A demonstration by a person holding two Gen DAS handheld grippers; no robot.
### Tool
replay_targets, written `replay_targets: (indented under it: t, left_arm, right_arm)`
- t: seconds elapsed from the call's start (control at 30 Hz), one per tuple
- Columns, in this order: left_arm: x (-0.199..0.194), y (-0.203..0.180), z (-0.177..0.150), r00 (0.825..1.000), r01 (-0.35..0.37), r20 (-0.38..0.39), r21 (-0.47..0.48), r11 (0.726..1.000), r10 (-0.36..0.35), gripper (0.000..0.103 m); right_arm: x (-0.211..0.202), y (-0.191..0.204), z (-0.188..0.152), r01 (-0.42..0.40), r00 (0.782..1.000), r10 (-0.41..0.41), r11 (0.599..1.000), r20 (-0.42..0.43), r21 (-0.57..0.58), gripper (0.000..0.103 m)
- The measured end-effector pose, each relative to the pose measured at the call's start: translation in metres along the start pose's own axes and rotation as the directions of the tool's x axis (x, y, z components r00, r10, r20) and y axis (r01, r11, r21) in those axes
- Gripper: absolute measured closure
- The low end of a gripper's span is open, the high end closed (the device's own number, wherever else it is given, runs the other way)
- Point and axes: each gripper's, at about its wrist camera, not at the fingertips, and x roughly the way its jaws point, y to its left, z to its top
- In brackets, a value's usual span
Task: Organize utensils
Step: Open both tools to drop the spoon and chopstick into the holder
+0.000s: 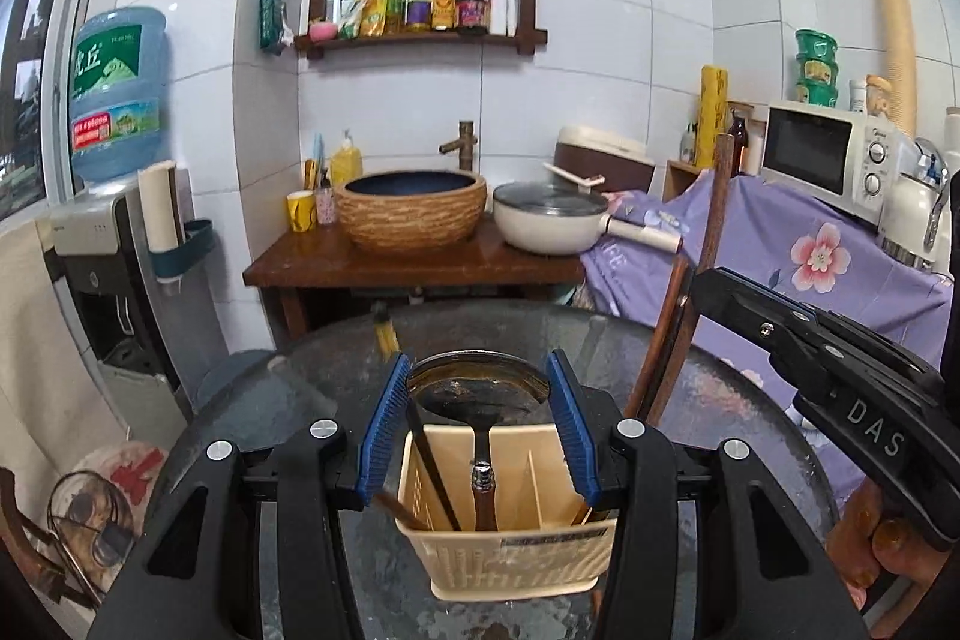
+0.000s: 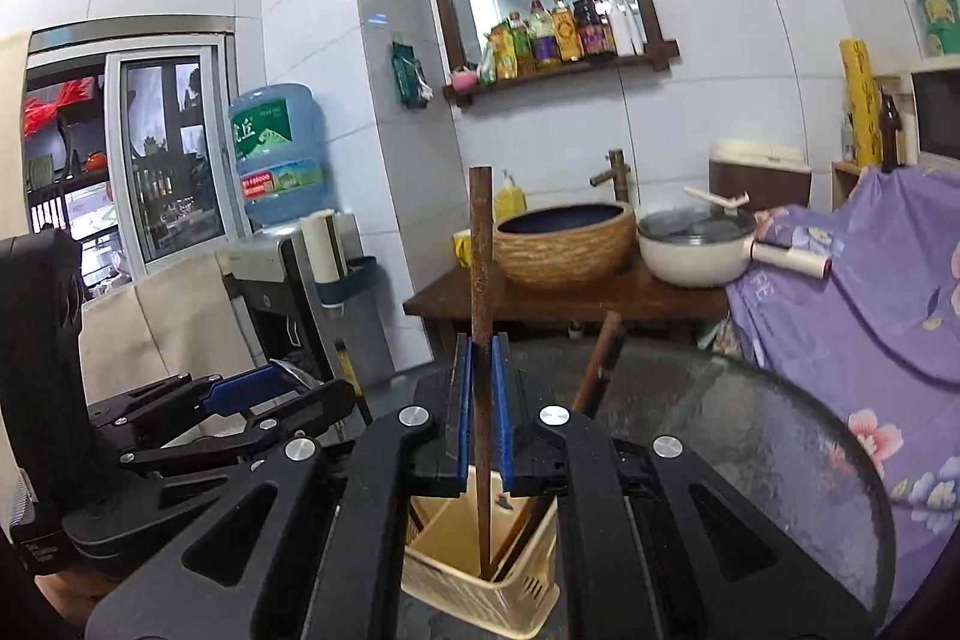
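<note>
Cream plastic utensil holder [image 1: 510, 550] stands on a round glass desk [image 1: 750, 430], directly between the spread blue-padded fingers [image 1: 384, 424] of the left gripper [image 1: 478, 427], which flank its upper edges without visibly squeezing it. Inside the holder, a ladle [image 1: 480, 400] leans with its bowl just beyond the fingertips, and a dark chopstick [image 1: 435, 466] slants beside it. The right gripper [image 2: 482, 400] hovers just above the holder, its fingers [image 2: 462, 400] pressed together on a brown wooden chopstick [image 2: 480, 280]; this stick runs upright past the fingertips, and its lower end dips into a holder compartment below them. Another brown utensil handle [image 2: 600, 364] leans out just right of those fingers.
</note>
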Motion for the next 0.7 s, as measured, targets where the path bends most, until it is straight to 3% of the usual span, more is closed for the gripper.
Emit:
replay_targets:
  t: [0.6,0.67,0.7]
  left_arm:
    - [0.028,0.0,-0.047,0.993,0.02,-0.12,0.018,1.0,-0.017,0.057]
    - [0.028,-0.001,-0.049,0.993,0.025,-0.118,0.017,1.0,-0.023,0.055]
    - [0.025,-0.003,-0.05,0.993,0.026,-0.114,0.023,0.999,-0.023,0.05]
  right_arm:
    - [0.001,-0.001,-0.039,-0.004,0.998,0.002,0.999,-0.063,-0.032,0.095]
    - [-0.001,0.0,-0.041,0.005,0.998,-0.007,0.999,-0.056,-0.036,0.095]
    - [-0.001,-0.001,-0.042,0.006,0.998,-0.009,0.999,-0.058,-0.037,0.095]
